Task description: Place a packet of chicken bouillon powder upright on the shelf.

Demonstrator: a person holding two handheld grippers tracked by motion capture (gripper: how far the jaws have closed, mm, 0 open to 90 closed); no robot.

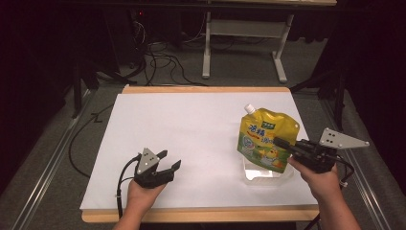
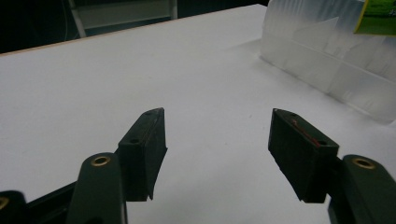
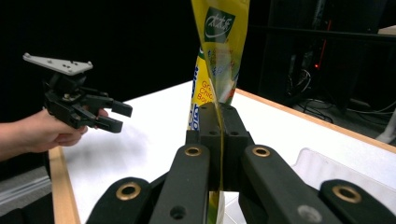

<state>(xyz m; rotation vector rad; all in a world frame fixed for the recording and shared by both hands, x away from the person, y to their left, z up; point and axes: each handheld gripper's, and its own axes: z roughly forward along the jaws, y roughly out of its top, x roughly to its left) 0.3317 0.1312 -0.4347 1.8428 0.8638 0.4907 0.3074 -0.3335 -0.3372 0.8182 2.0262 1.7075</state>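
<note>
A yellow spouted pouch (image 1: 265, 139) with a white cap hangs upright over a clear plastic tray (image 1: 265, 173) at the right of the white sheet (image 1: 191, 124). My right gripper (image 1: 280, 142) is shut on the pouch's right edge; in the right gripper view the jaws (image 3: 220, 116) pinch the pouch (image 3: 219, 37) flat, with the tray (image 3: 336, 172) below. My left gripper (image 1: 170, 160) rests near the front left of the sheet, open with nothing between its fingers. The left gripper view has the open jaws (image 2: 217, 135) over bare sheet, the tray (image 2: 327, 60) and a pouch corner (image 2: 376, 16) beyond.
The sheet lies on a wooden board (image 1: 201, 214) with its edge showing at the front and back. Cables and a white table frame (image 1: 207, 43) are on the floor behind. My left gripper (image 3: 119, 116) and the hand that holds it also appear in the right gripper view.
</note>
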